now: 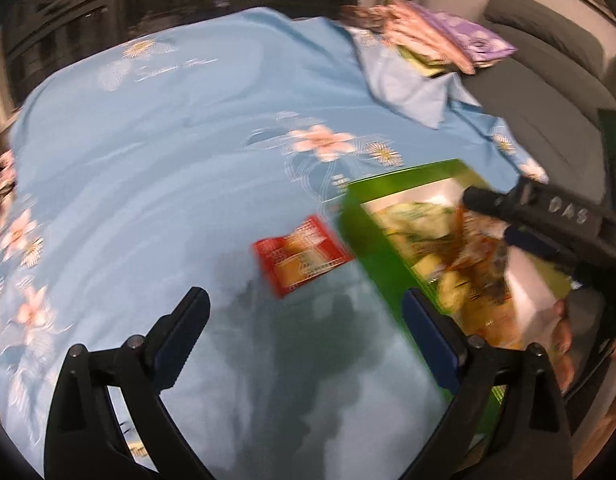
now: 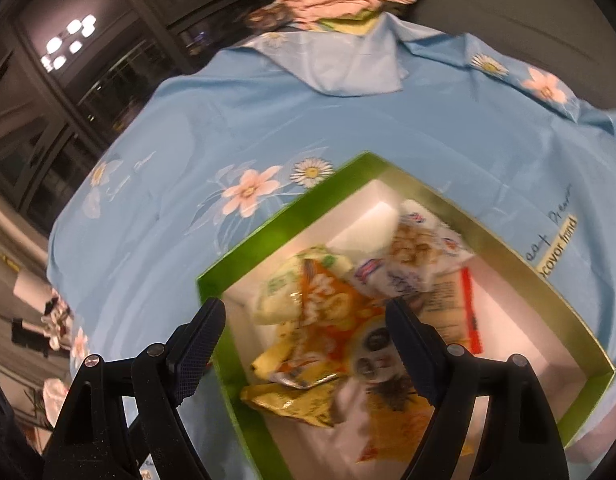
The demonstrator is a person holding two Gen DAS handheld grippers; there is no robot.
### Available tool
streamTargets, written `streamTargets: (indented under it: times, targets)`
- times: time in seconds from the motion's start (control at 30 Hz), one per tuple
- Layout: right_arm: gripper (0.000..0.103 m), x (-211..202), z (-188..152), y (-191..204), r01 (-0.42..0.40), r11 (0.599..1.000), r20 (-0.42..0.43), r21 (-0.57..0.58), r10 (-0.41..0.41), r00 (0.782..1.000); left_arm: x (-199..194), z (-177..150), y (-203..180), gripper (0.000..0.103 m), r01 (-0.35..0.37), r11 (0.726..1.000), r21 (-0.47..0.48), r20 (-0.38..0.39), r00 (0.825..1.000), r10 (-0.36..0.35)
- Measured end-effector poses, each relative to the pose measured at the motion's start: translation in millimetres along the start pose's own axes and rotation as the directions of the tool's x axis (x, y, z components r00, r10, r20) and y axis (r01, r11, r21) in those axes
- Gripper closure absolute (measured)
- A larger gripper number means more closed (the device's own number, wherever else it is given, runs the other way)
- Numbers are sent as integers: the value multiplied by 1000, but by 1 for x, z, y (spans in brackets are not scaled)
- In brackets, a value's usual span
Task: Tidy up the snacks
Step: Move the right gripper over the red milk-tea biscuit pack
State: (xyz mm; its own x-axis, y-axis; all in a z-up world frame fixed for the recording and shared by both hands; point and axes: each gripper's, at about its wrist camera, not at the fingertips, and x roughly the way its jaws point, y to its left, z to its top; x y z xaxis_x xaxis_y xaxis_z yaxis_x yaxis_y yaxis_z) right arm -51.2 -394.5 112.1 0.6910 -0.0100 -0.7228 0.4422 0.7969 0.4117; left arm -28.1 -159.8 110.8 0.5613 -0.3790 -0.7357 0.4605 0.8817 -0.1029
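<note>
A green box [image 2: 276, 236] with a white inside holds several snack packets: an orange one [image 2: 332, 312], a yellow one [image 2: 292, 400] and a white one [image 2: 412, 256]. My right gripper [image 2: 304, 316] is open and empty, hovering over the box's near left corner. In the left wrist view a red snack packet [image 1: 302, 254] lies on the blue cloth just left of the green box [image 1: 368, 240]. My left gripper [image 1: 306, 308] is open and empty, just short of the red packet. The right gripper's black body [image 1: 548, 220] reaches over the box.
A light blue flowered cloth [image 1: 168, 160] covers the surface. Folded pink and purple cloths [image 1: 440, 36] lie at the far edge. A grey sofa [image 1: 548, 60] stands beyond on the right. Dark windows [image 2: 68, 80] are behind.
</note>
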Motion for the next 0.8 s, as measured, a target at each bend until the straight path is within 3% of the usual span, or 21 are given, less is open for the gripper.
streamTargets:
  times: [0.17, 0.37, 0.5, 0.6, 0.67, 0.73, 0.8]
  targets:
    - [20, 4, -10, 39, -36, 994, -26, -101, 33, 999, -6, -23, 47, 5, -108, 991, -76, -46, 993, 105]
    - [20, 27, -36, 101, -92, 959, -119, -268, 62, 991, -2, -55, 107, 1, -184, 957, -224, -102, 981, 165]
    - [20, 55, -60, 136, -58, 932, -175, -356, -6, 984, 12, -66, 138, 1, -231, 920, -315, -175, 967, 183]
    - [20, 75, -72, 157, -30, 912, -189, -410, -52, 981, 15, -66, 152, 1, -335, 882, -332, -191, 939, 286]
    - [20, 87, -74, 163, 62, 901, -158, -430, -142, 977, 14, -67, 156, 1, -385, 864, -325, -202, 920, 335]
    - [20, 101, -75, 166, 149, 878, -123, -455, -228, 966, 12, -67, 159, 1, -368, 865, -341, -202, 927, 315]
    - [20, 114, -76, 165, 178, 867, -135, -466, -269, 954, 9, -68, 161, 1, -331, 869, -367, -196, 941, 276]
